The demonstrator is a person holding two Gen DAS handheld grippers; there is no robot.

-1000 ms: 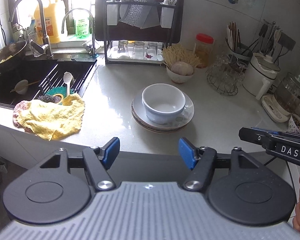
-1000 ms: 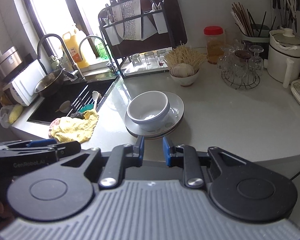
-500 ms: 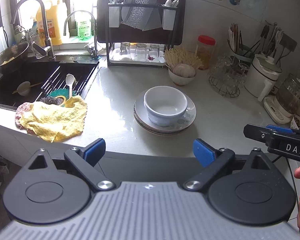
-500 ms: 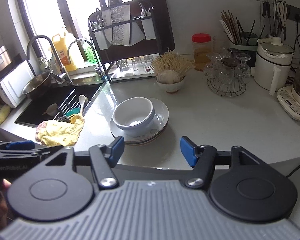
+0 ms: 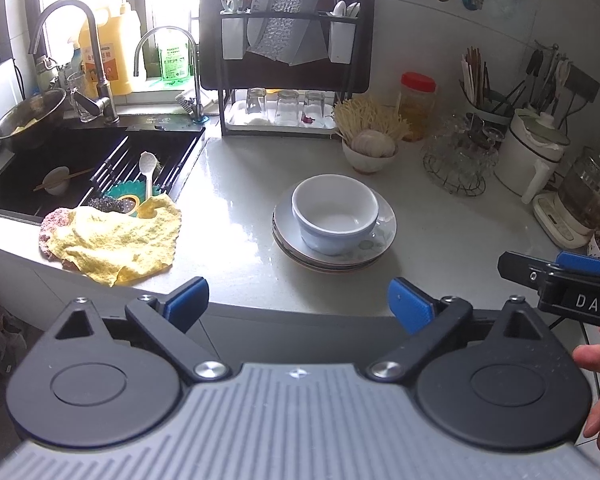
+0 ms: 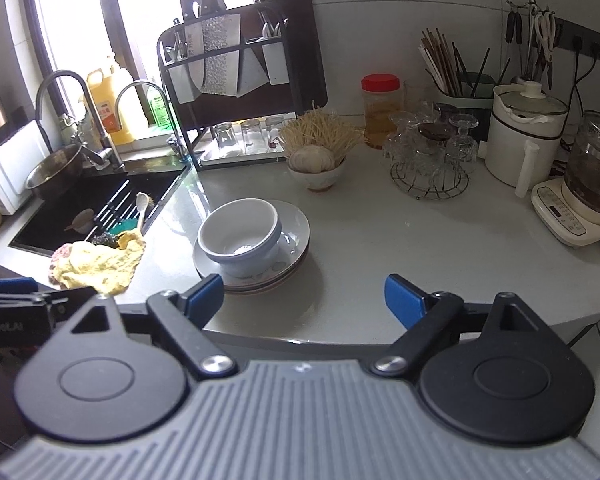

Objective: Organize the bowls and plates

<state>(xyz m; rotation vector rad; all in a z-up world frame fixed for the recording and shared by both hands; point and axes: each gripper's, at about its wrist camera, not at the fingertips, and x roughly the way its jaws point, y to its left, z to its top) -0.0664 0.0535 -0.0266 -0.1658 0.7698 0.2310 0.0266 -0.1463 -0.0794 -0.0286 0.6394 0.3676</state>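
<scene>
A white bowl (image 5: 336,212) sits upright in a short stack of plates (image 5: 382,236) in the middle of the pale countertop. In the right wrist view the same bowl (image 6: 240,236) and plates (image 6: 294,236) lie just beyond my left fingertip. My left gripper (image 5: 298,300) hangs at the counter's near edge, short of the stack, open wide and holding nothing. My right gripper (image 6: 304,298) is also short of the stack. Its jaws are opening, with nothing between them.
A yellow cloth (image 5: 112,240) lies at the sink's (image 5: 80,152) corner, left of the stack. Behind are a dish rack (image 5: 284,60), a bowl of garlic (image 5: 370,152), a wire stand of glasses (image 5: 456,156) and a white kettle (image 5: 536,148). A hand (image 5: 598,360) shows far right.
Both grippers' jaws have spread apart, the right from nearly shut to wide. The bowl and plates have stayed where they were.
</scene>
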